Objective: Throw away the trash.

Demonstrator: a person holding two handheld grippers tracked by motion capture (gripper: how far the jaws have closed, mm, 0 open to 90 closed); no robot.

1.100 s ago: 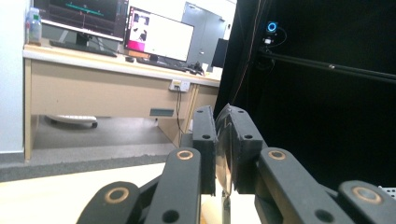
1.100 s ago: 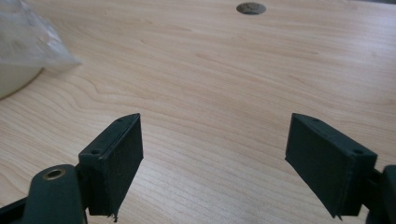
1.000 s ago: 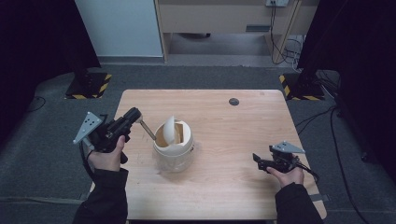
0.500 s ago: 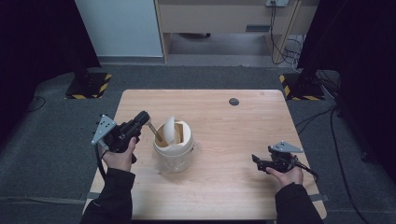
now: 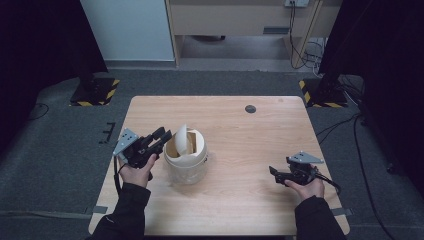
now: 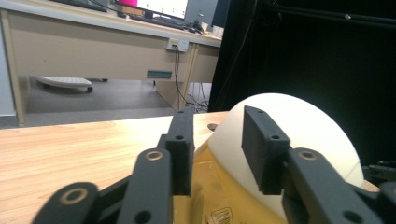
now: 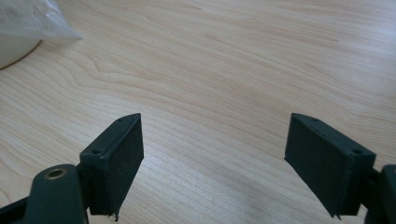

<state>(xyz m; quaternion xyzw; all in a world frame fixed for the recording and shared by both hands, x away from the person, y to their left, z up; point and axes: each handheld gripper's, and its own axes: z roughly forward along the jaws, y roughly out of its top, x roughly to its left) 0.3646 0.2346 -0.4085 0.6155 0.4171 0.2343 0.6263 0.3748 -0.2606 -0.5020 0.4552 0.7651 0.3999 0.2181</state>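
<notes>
Cream bin (image 5: 186, 161) stands upright, its lid (image 5: 180, 139) tilted on edge; left tongs (image 5: 162, 137) just parted, right tongs (image 5: 274, 172) wide.

No word, number or brand can be read anywhere. In the left gripper view, a small label (image 6: 220, 216) sits at the bottom centre of the frame on the yellow inside of the cream container (image 6: 299, 140) (its print is too small and blurred to make out). In the high view, yellow-and-black hazard stripes (image 5: 111, 89) mark the stand bases (image 5: 327, 97) at left and right of the table's far edge.
</notes>
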